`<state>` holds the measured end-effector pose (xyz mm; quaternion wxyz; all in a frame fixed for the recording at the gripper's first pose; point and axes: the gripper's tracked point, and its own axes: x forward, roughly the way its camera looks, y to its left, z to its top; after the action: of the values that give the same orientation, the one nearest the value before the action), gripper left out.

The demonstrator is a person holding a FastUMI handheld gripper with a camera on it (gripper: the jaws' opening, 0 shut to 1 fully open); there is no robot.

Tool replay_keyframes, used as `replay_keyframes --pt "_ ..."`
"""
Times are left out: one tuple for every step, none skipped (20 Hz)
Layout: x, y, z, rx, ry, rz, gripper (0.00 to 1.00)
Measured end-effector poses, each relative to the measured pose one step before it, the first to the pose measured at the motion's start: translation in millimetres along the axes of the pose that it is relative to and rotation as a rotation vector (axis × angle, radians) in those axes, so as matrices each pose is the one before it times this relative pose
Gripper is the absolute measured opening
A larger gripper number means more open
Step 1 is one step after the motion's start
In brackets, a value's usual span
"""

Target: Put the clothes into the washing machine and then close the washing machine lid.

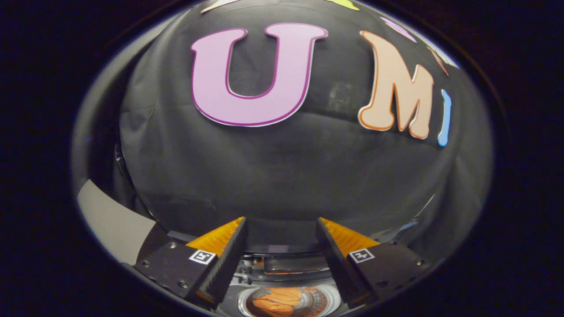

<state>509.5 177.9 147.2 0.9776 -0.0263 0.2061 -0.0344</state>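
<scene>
Gripper view, and we're looking out along the two fingers of the gripper (281, 222), spread wide apart with nothing held between them. Each finger is a black block with a ridged inner face, an orange wedge-shaped tip (218, 235) and a small square black-and-white marker (202, 256) on its top side. The left finger sits at about seven o'clock, the right one at about five o'clock, tips pointing up toward the booth's black cloth wall (282, 176), which hangs well beyond them.

Down at six o'clock, between the bases of the fingers, there's the washing machine (286, 281)! Its round drum opening (288, 301) shows with a pale ring around it, and inside that ring lies orange clothing (275, 304), bunched up in folds. So the clothes are in the drum, right there under the gap between the fingers. Just above the opening, toward the wall, a darker glossy panel (293, 264) of the machine shows in the gap, with some orange reflected along its lower edge; whether that is the lid I cannot tell, as too little of it shows.

Over at eight o'clock, beside the left finger, a pale grey flat surface (116, 220) runs off at an angle against the cloth.
</scene>
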Motion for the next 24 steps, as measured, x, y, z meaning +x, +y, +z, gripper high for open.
replay_keyframes --pt "-1.18 -0.25 0.88 0.01222 -0.00779 0.01114 0.94" --pt "0.42 -2.48 -0.54 -0.00856 -0.00332 0.00505 0.94" --pt "-1.46 -2.06 0.42 -0.00024 0.00022 -0.00139 0.94" --pt "-3.5 0.85 -0.8 0.00106 -0.00552 -0.00244 0.94" --pt "-0.96 -0.18 -2.36 -0.003 0.00562 0.00104 0.94" --pt "0.05 0.43 0.74 0.00123 -0.00544 0.00114 0.94" --pt "-0.54 -0.32 -0.69 0.00154 0.00099 0.00051 0.94" --pt "-0.9 0.24 1.14 -0.00164 -0.00385 0.00046 0.94" --pt "0.54 -0.52 -0.38 -0.0004 0.0012 0.00077 0.94" --pt "-0.46 0.57 -1.07 -0.0006 0.00107 0.00089 0.94" --pt "-0.48 -0.34 0.24 -0.00097 0.00089 0.00038 0.94" --pt "0.51 0.11 -0.62 0.0002 0.00046 -0.00023 0.94" --pt "-0.04 -0.15 0.8 -0.0007 -0.00056 0.0003 0.94" --pt "0.4 0.09 -0.29 -0.00031 0.00032 0.00072 0.94" --pt "0.12 -0.23 0.4 0.00026 -0.0004 0.00236 0.94" --pt "0.46 0.28 -0.41 0.00087 0.00213 0.00232 0.94" --pt "0.41 -0.17 0.47 -0.00019 -0.00048 0.00293 0.94" --pt "0.76 0.11 -0.7 0.00013 0.00238 0.00172 0.94" --pt "-0.06 -0.58 0.46 0.00057 0.00106 0.00144 0.94" --pt "-0.35 -0.16 0.16 -0.00068 -0.00082 0.00054 0.94" --pt "-0.05 -0.88 -0.2 0.00057 0.00376 0.00049 0.94" --pt "0.45 -0.51 0.49 0.00054 0.00091 0.00052 0.94" --pt "-0.46 -0.29 -0.07 0.00027 0.00586 0.0017 0.94" --pt "0.74 -0.36 0.14 0.00158 0.00193 0.00113 0.94"
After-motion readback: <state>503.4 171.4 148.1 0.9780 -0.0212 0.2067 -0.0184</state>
